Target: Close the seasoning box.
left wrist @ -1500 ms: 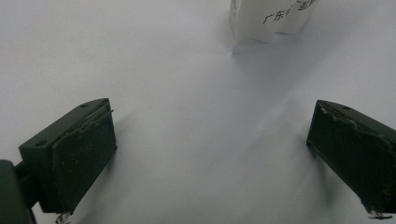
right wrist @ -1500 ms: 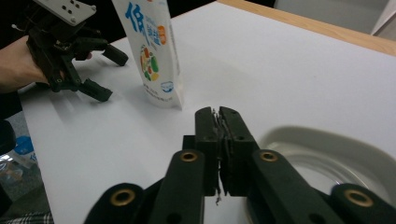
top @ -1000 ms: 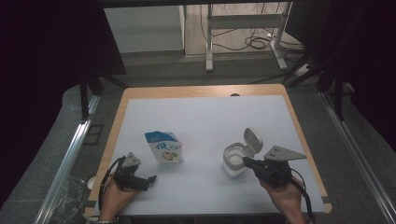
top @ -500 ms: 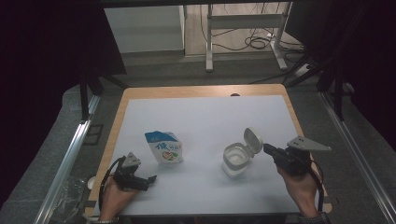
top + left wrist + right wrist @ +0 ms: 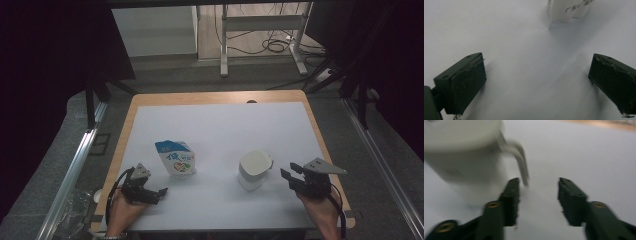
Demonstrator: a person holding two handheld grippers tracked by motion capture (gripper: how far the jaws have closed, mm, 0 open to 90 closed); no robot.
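Observation:
A white tub [image 5: 254,170] stands on the white sheet with its lid down and a tab sticking out to the right. My right gripper [image 5: 290,171] sits just right of it, pointing at it. Its jaws have just been opening and nothing is between them. In the right gripper view the tub [image 5: 466,157] is blurred at upper left, its tab just ahead of the right gripper [image 5: 539,182]. A blue-and-white pouch [image 5: 176,157] stands left of centre. My left gripper [image 5: 159,194] rests open in front of it. The pouch's lower edge [image 5: 569,10] lies beyond the wide-apart left gripper [image 5: 537,57].
The white sheet [image 5: 225,130] covers a wooden table [image 5: 215,97] whose edge shows at the back and sides. Metal rails run along both sides of the table, and a desk frame with cables stands on the floor behind.
The tub's lid stood up before and is now down. My right gripper has drawn away to the right of the tub and its jaws have opened. The left gripper has kept still.

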